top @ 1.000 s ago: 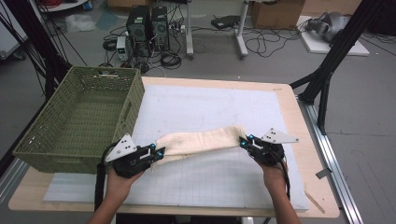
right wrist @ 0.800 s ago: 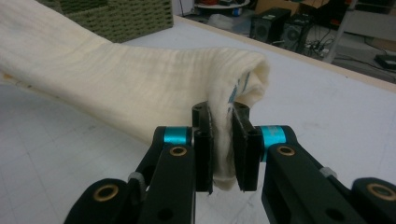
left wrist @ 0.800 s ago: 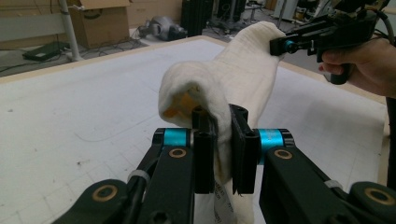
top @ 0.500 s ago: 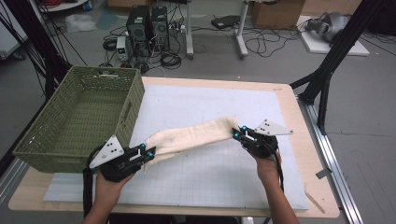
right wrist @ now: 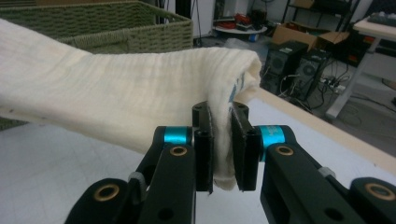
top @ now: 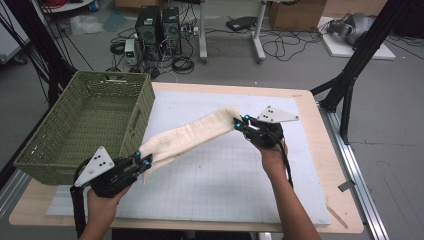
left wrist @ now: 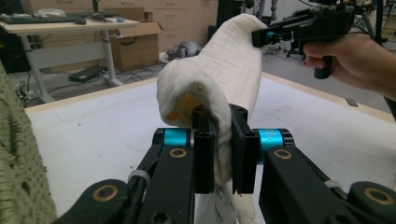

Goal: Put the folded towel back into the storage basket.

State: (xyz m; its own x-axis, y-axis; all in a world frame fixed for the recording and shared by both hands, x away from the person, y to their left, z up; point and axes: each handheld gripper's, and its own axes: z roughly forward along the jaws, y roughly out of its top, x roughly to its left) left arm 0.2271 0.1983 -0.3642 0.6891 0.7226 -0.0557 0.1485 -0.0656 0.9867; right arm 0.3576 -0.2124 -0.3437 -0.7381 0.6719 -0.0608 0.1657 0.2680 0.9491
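Observation:
A folded cream cloth (top: 192, 135) hangs stretched in the air between my two grippers, above the white mat. My left gripper (top: 145, 162) is shut on its near-left end, low beside the green basket. My right gripper (top: 239, 122) is shut on the far-right end, held higher. In the left gripper view the cloth (left wrist: 219, 70) rises away from the jaws (left wrist: 223, 154) toward the right gripper (left wrist: 261, 37), farther off. In the right gripper view the cloth (right wrist: 116, 102) runs left from the pinching jaws (right wrist: 223, 149) toward the basket (right wrist: 121, 28).
A green woven basket (top: 55, 155) stands on the table's left side, its near corner close to my left hand. The white grid mat (top: 225, 185) covers the wooden table (top: 335, 165). Black frame legs (top: 350, 80) stand off the table's right edge.
Both hands lifted the cloth off the mat. The left gripper drew back toward the near-left, the right rose and went farther away, so the cloth now hangs taut and slanted.

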